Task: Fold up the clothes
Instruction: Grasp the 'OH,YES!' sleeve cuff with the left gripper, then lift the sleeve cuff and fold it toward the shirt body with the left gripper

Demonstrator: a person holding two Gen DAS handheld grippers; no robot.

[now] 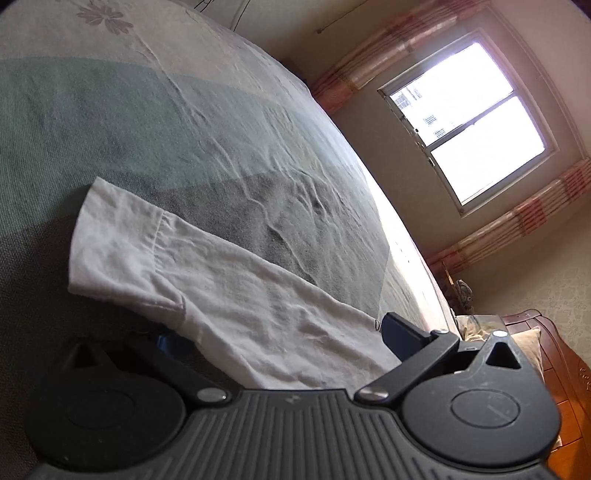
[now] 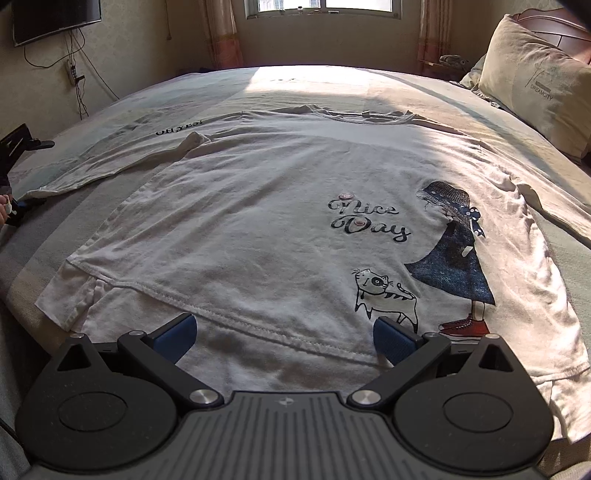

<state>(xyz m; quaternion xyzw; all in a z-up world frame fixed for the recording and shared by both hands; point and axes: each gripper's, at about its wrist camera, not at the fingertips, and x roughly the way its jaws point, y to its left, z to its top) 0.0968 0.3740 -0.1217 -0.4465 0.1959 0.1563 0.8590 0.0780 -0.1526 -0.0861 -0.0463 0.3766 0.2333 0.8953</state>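
White long-sleeved T-shirt (image 2: 258,221) spread flat, print side up, on a bed (image 2: 110,110) with a pale green and grey cover, hem nearest the right wrist camera and neckline toward the window (image 2: 325,5) at the far side; probably laid out smooth like this so sleeves and sides can be turned in cleanly. At far left, a wall-mounted television (image 2: 55,16) with hanging cables, and below it the shirt's one long sleeve (image 1: 207,273) stretched out across the cover, with the words "OH, YES!" printed near the shoulder. Left tongs (image 1: 273,343) low over that sleeve, wide apart, cloth lying between the two fingers; one blue pad mostly hidden under the fabric edge, so cannot tell whether anything is pinched yet, though nothing looks clamped. Placement suggests readiness to lift the sleeve and bring it over the body of the shirt. In the middle, the chest area plain, then "Nice Day" in script. Right tongs (image 2: 284,339) hovering at the hem, spread wide, blue pads (image 2: 177,334) just above or resting on the double-stitched edge, gripping nothing. Further right, a printed cat, and a girl in a hat, blue dress and red shoes. At far right, the second sleeve trailing off toward the bed edge, and a beige pillow (image 2: 535,85) against a wooden headboard (image 2: 546,18).
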